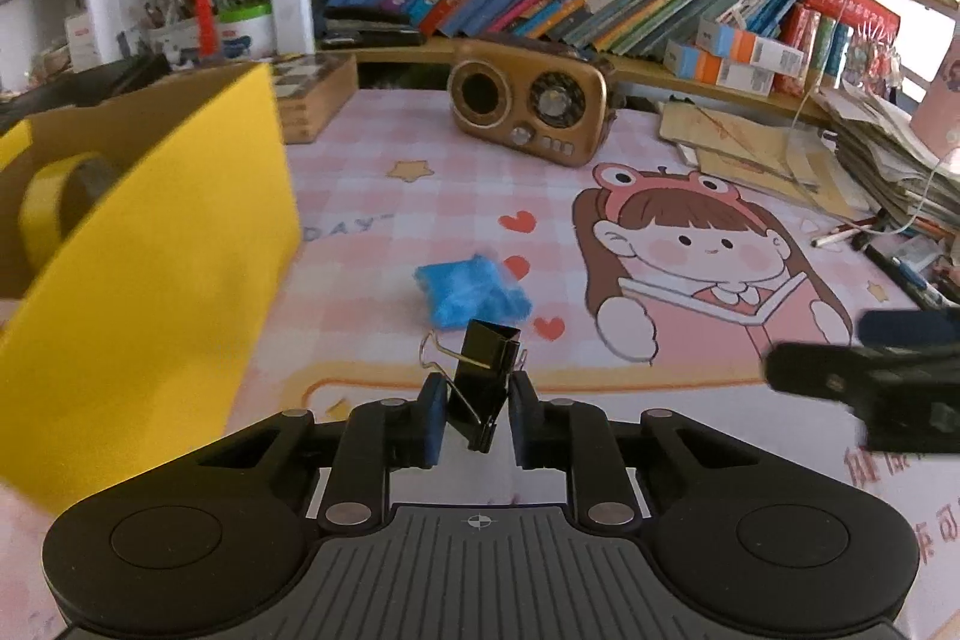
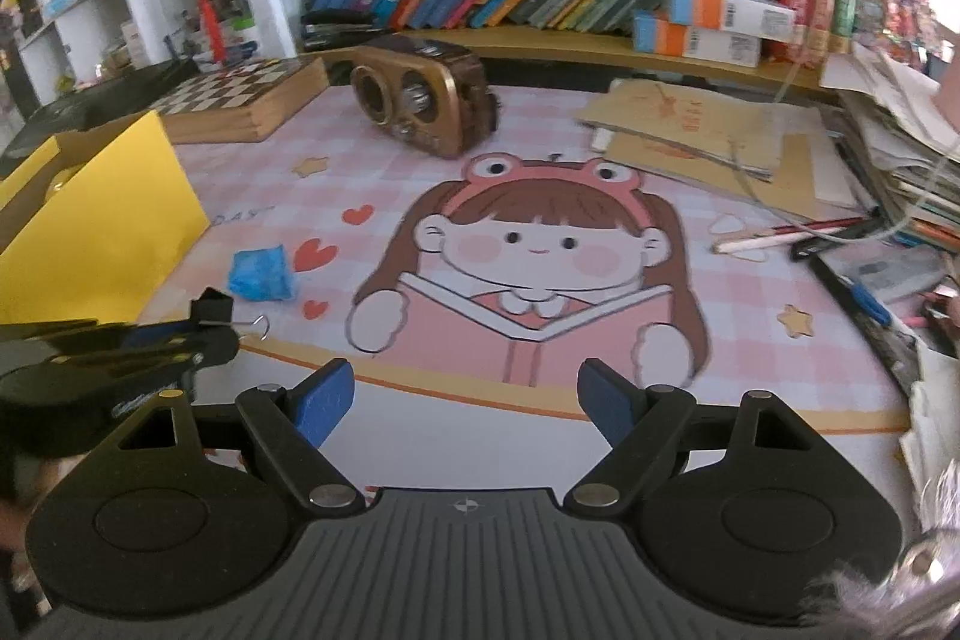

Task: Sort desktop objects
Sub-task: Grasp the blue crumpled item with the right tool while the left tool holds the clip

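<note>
Left wrist view: one binder clip (image 1: 486, 376), one blue packet (image 1: 474, 290), one yellow box (image 1: 162, 244).

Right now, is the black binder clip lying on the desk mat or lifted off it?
Cannot tell. The left gripper pinches the binder clip, which stands tilted, but neither view shows whether it touches the mat.

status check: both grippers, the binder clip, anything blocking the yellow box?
Left gripper shut on black binder clip. Right gripper open, empty. Yellow box close at left, tape roll inside. Blue packet on mat, not blocking.
</note>
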A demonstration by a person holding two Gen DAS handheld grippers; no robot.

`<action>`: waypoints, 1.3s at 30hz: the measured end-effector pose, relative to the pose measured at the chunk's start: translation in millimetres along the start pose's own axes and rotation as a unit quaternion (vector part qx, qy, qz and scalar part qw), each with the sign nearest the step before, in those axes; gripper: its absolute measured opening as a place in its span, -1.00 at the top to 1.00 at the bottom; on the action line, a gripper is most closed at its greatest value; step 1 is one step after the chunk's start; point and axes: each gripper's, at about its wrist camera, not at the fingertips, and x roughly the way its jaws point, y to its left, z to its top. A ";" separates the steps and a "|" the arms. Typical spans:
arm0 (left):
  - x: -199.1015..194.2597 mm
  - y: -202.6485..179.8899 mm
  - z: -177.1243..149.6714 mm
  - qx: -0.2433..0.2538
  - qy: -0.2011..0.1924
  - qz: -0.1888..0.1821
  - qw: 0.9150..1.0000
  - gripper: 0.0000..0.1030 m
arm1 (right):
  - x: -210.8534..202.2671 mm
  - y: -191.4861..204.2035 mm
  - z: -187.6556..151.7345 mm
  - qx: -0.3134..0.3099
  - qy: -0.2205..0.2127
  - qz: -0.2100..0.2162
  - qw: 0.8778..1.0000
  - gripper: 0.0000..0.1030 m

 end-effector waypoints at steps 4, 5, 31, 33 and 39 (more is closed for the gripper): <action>-22.8 13.2 -5.8 -0.020 -0.003 0.008 1.000 0.61 | 10.4 14.9 4.4 -0.017 0.002 0.023 1.000 -0.57; -29.1 15.6 -7.3 -0.021 -0.004 0.011 1.000 0.61 | 13.2 19.0 5.9 -0.022 0.002 0.029 0.999 -0.57; -78.0 29.9 -29.6 -0.028 -0.013 0.040 0.999 0.61 | 120.9 112.3 42.1 -0.148 0.021 0.103 0.983 -0.11; -79.9 30.1 -30.7 -0.030 -0.014 0.041 0.999 0.61 | 124.4 114.1 41.8 -0.148 0.024 0.100 0.984 0.01; -85.5 30.9 -31.4 -0.032 -0.022 0.040 0.998 0.61 | 123.1 114.1 43.6 -0.150 0.020 0.097 0.984 0.23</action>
